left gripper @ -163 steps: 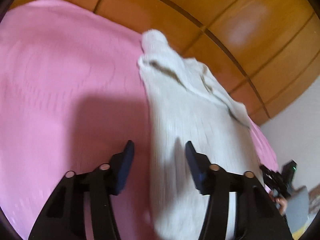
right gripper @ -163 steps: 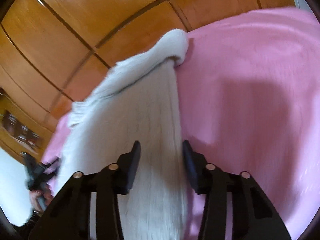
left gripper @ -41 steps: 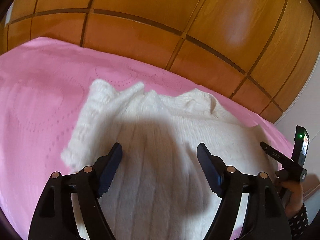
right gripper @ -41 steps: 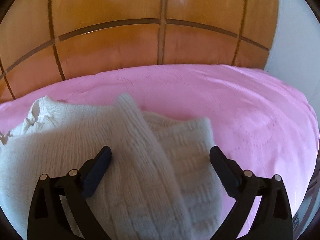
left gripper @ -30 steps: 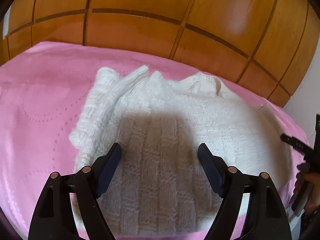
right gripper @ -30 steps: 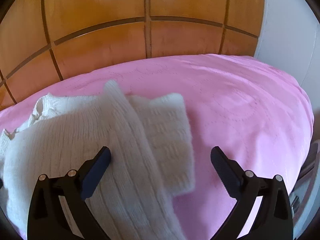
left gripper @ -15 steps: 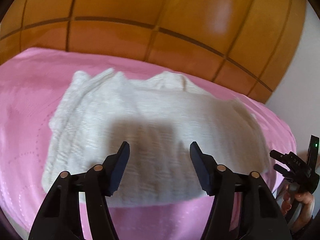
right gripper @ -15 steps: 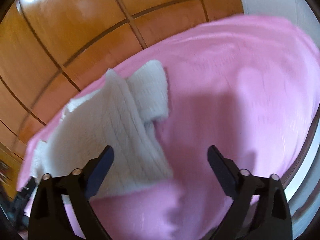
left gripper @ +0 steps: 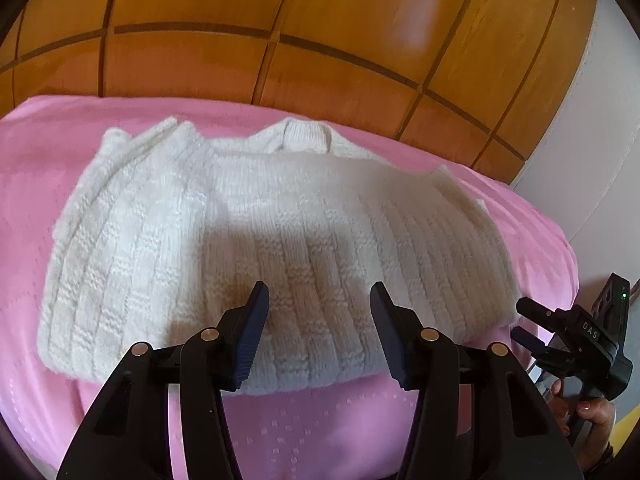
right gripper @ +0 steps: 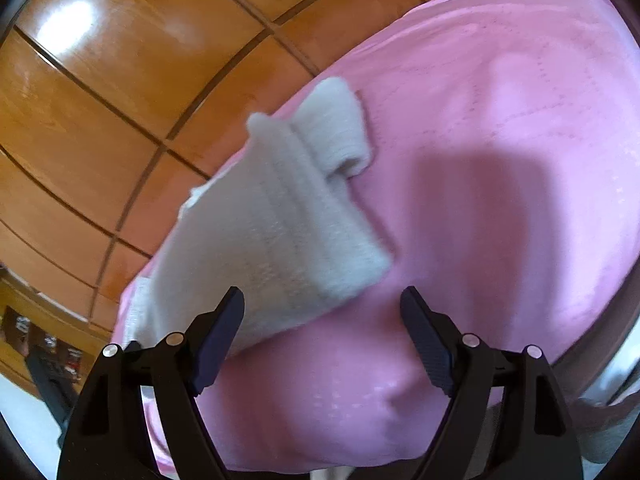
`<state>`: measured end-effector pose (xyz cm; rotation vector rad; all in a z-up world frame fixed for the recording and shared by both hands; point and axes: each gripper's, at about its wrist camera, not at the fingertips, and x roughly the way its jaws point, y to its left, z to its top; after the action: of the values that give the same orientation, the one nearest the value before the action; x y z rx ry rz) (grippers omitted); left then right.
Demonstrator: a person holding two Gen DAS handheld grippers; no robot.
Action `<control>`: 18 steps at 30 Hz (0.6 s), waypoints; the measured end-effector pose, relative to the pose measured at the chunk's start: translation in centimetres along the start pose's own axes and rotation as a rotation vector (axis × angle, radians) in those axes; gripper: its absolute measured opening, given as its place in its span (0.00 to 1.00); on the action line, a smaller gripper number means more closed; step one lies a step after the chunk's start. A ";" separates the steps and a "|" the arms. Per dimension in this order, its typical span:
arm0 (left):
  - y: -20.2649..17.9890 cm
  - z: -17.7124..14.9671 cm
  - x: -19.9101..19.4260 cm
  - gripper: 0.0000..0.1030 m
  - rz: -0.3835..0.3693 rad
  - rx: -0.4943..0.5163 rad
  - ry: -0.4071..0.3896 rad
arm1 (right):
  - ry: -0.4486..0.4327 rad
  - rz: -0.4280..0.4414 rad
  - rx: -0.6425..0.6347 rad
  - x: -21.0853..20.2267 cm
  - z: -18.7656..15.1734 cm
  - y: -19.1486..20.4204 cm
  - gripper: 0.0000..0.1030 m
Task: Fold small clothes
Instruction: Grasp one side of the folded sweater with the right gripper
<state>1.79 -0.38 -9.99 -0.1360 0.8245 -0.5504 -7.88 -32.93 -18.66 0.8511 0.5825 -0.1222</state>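
Observation:
A small white knitted sweater [left gripper: 256, 236] lies flat on a pink bedspread [left gripper: 328, 432], collar at the far side, sleeves folded in. My left gripper [left gripper: 318, 320] is open and empty, hovering over the sweater's near hem. In the right wrist view the sweater [right gripper: 280, 220] lies to the left, one folded sleeve end sticking out at its far corner. My right gripper [right gripper: 322, 328] is open and empty, above the bedspread [right gripper: 500, 160] just off the sweater's near right corner. The right gripper also shows in the left wrist view [left gripper: 532, 324], beyond the bed's right edge.
A wooden panelled wardrobe [left gripper: 280, 32] stands behind the bed. A white wall [left gripper: 600, 120] is at the right. The bed's edge runs close below both grippers. A dark shelf with small items [right gripper: 36, 344] is at the far left in the right wrist view.
Both grippers let go of the sweater and pulled back toward the near edge of the bed. The left jaws narrowed somewhat. The sweater now lies flat with sleeves folded in.

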 end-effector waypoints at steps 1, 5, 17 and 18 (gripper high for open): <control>0.0 0.0 0.1 0.51 0.005 -0.001 0.007 | 0.007 -0.003 -0.002 0.2 0.1 0.3 0.78; -0.2 -0.1 0.8 0.51 0.015 0.001 0.031 | -0.013 0.012 -0.020 1.6 0.7 1.8 0.78; -2.0 -0.1 2.0 0.38 -0.025 0.018 0.066 | -0.127 0.075 0.240 4.6 4.6 0.8 0.72; -2.4 -0.2 1.9 0.38 -0.040 0.023 0.058 | -0.132 0.075 0.238 4.7 4.8 0.9 0.72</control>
<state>1.64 -3.35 -10.61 -0.1164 0.8730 -0.6035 -1.49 -35.27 -18.07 1.0861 0.4161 -0.1810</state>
